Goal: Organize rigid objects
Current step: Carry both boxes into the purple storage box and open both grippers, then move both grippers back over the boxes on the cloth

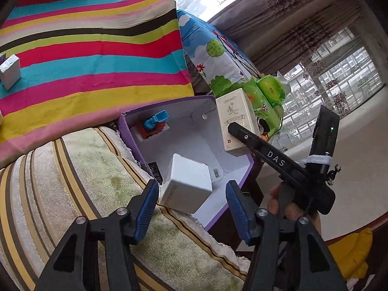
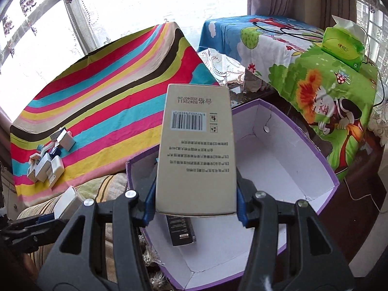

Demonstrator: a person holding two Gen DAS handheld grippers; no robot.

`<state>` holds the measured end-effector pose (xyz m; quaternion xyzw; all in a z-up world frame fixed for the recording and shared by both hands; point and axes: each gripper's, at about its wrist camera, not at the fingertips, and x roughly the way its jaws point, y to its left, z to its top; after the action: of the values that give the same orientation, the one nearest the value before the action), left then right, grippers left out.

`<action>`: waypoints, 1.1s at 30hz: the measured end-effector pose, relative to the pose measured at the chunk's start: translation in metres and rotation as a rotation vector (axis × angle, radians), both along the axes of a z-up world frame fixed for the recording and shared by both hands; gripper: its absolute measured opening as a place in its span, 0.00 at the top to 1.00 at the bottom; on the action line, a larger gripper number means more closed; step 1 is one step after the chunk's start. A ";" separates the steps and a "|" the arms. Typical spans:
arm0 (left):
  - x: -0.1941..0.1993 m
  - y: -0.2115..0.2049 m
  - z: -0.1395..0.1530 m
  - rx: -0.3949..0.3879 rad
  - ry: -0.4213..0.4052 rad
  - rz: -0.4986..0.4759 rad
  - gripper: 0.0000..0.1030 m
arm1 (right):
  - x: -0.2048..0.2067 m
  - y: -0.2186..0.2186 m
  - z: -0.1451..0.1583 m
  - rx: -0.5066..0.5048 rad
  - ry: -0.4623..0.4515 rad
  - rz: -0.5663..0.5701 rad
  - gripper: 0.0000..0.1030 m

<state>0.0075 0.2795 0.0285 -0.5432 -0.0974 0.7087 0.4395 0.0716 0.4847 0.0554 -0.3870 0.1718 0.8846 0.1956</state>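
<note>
Gripping a tall beige carton (image 2: 196, 150) by its lower sides, the right gripper (image 2: 194, 208) holds it upright above the purple-edged storage box (image 2: 322, 160), barcode face toward the camera. The box's white interior holds a black flat pack (image 2: 180, 232) and, seen from the left wrist, a red-and-blue toy truck (image 1: 152, 126) in its far corner. The left gripper (image 1: 192, 208) is spread wide with nothing clamped; a white cube box (image 1: 185, 186) sits between its blue pads (image 1: 145, 211), tilted on the box's rim beside the striped towel (image 1: 72, 181). More small boxes (image 2: 48, 157) lie well apart on the rainbow-striped cloth (image 2: 116, 92).
</note>
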 end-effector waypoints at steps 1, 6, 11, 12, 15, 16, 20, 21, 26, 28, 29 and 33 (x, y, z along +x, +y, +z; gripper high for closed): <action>0.000 0.000 -0.002 0.009 -0.012 -0.004 0.36 | 0.003 0.005 0.001 -0.002 0.001 -0.012 0.44; -0.002 -0.006 -0.005 0.001 -0.030 0.019 0.34 | 0.013 0.017 0.005 0.013 0.005 -0.064 0.24; 0.002 -0.005 0.005 -0.026 0.024 0.013 0.34 | 0.017 0.017 0.011 0.045 -0.001 -0.085 0.18; 0.004 -0.006 0.009 -0.030 0.057 0.021 0.34 | 0.018 0.015 0.014 0.058 0.004 -0.088 0.17; 0.009 -0.013 0.028 -0.039 0.190 0.097 0.33 | 0.021 0.009 0.024 0.100 0.039 -0.083 0.10; 0.011 -0.016 0.033 -0.036 0.235 0.116 0.33 | 0.020 0.005 0.028 0.125 0.046 -0.083 0.07; 0.008 -0.024 0.047 -0.039 0.357 0.117 0.33 | 0.016 -0.012 0.042 0.201 0.086 -0.052 0.02; 0.006 -0.028 0.049 -0.025 0.368 0.124 0.33 | 0.013 -0.018 0.046 0.223 0.091 -0.040 0.02; -0.004 -0.044 0.058 -0.048 0.415 0.101 0.33 | -0.001 -0.044 0.060 0.253 0.109 0.041 0.02; -0.009 -0.052 0.061 -0.054 0.438 0.101 0.33 | -0.007 -0.056 0.066 0.242 0.124 0.093 0.02; -0.012 -0.056 0.063 -0.070 0.453 0.111 0.33 | -0.011 -0.061 0.070 0.228 0.134 0.123 0.02; -0.034 -0.081 0.074 -0.112 0.501 0.165 0.33 | -0.033 -0.088 0.086 0.182 0.169 0.252 0.02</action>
<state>-0.0265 0.1984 0.1022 -0.3647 0.0096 0.8587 0.3598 0.0385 0.3968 0.1416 -0.3103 0.0572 0.9434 0.1023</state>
